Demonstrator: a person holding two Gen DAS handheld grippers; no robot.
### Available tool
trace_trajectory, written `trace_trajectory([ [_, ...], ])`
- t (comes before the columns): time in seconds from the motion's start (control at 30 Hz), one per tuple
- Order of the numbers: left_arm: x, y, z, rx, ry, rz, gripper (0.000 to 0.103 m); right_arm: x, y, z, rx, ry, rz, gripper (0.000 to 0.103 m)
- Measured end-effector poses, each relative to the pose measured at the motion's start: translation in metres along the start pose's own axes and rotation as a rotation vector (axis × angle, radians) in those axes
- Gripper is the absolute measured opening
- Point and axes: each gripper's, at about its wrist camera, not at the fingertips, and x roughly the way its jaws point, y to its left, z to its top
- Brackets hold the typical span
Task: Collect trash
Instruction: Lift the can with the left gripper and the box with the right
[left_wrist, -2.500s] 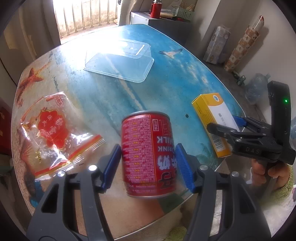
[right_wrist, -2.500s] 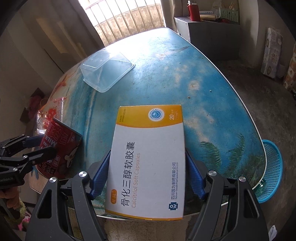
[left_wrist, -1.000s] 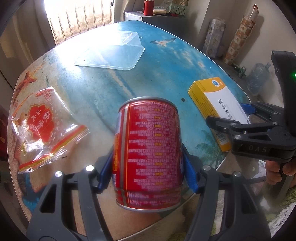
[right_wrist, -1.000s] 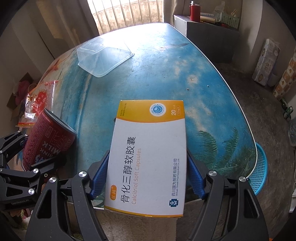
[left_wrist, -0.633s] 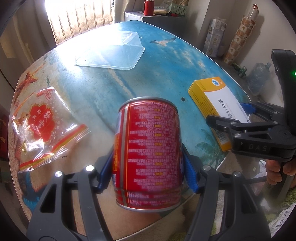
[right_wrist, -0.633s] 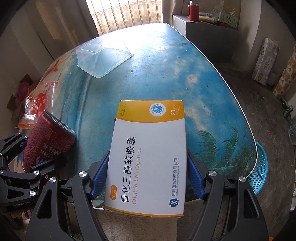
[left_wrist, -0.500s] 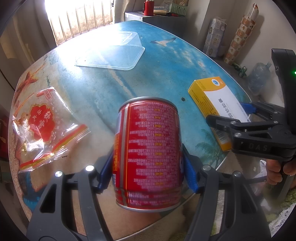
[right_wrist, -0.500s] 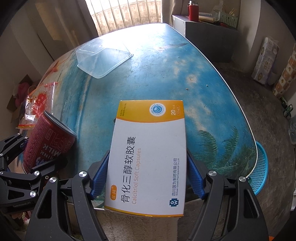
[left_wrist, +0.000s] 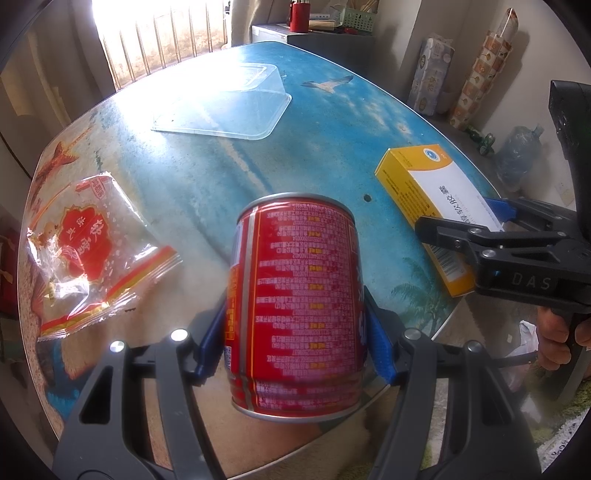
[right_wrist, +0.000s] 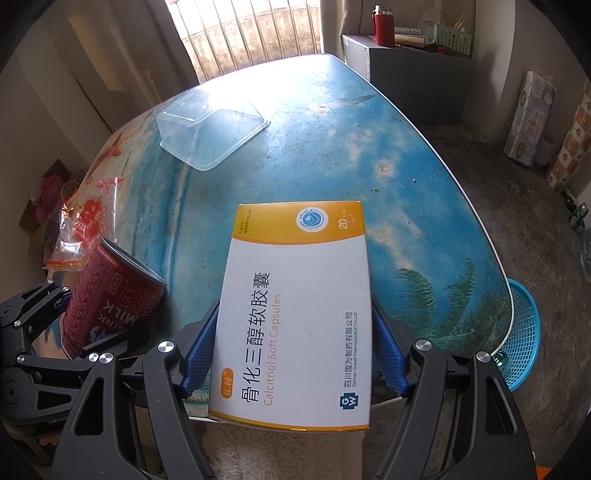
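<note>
A red drink can (left_wrist: 295, 299) hangs lifted above the near edge of the blue table (left_wrist: 229, 173), with my left gripper (left_wrist: 293, 343) shut on its sides. The white and yellow medicine box (right_wrist: 299, 310) is clamped between the blue pads of my right gripper (right_wrist: 295, 350), also raised over the near table edge. Each gripper shows in the other's view: the right gripper with the medicine box (left_wrist: 432, 206) at the right, the left gripper with the can (right_wrist: 107, 299) at the lower left.
A red and clear snack wrapper (left_wrist: 88, 247) lies at the table's left side. A clear plastic container (left_wrist: 225, 107) sits upside down at the far middle. A blue mesh basket (right_wrist: 522, 339) stands on the floor beyond the table's right corner. A hand (left_wrist: 557, 339) grips the right handle.
Since 2.5 s ago both grippers rose with the can and the box, and the can now fills more of the left view. Over the last second nothing has visibly moved.
</note>
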Motion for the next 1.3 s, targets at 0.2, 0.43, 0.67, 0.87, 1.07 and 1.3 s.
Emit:
trace_trajectory([
  [0.2,-0.0002,-0.0005,-0.0004,-0.002,-0.001,-0.002,0.062,-0.0001,-0.0003,0.0001,0.002,0.000,0.001,0.072],
  [0.43,-0.0006,-0.0001,-0.0006,-0.002,-0.004,0.001,0.062,-0.0007,-0.0009,-0.0003,0.002,0.000,0.001,0.072],
  [0.67,-0.0047,0.0018,-0.0002,-0.003,-0.010,0.005,0.062,-0.0005,0.0000,-0.0010,0.004,0.002,0.005,0.072],
  [0.87,-0.0061,0.0022,-0.0005,-0.002,-0.012,0.007,0.062,-0.0006,0.0001,-0.0014,0.005,-0.001,0.005,0.072],
  [1.07,-0.0057,0.0017,-0.0012,-0.002,-0.013,0.008,0.062,-0.0014,0.0001,-0.0014,0.007,-0.002,0.006,0.072],
  [1.3,-0.0082,0.0019,0.0013,0.004,-0.016,0.020,0.062,-0.0024,-0.0006,-0.0012,0.017,-0.007,0.020,0.072],
])
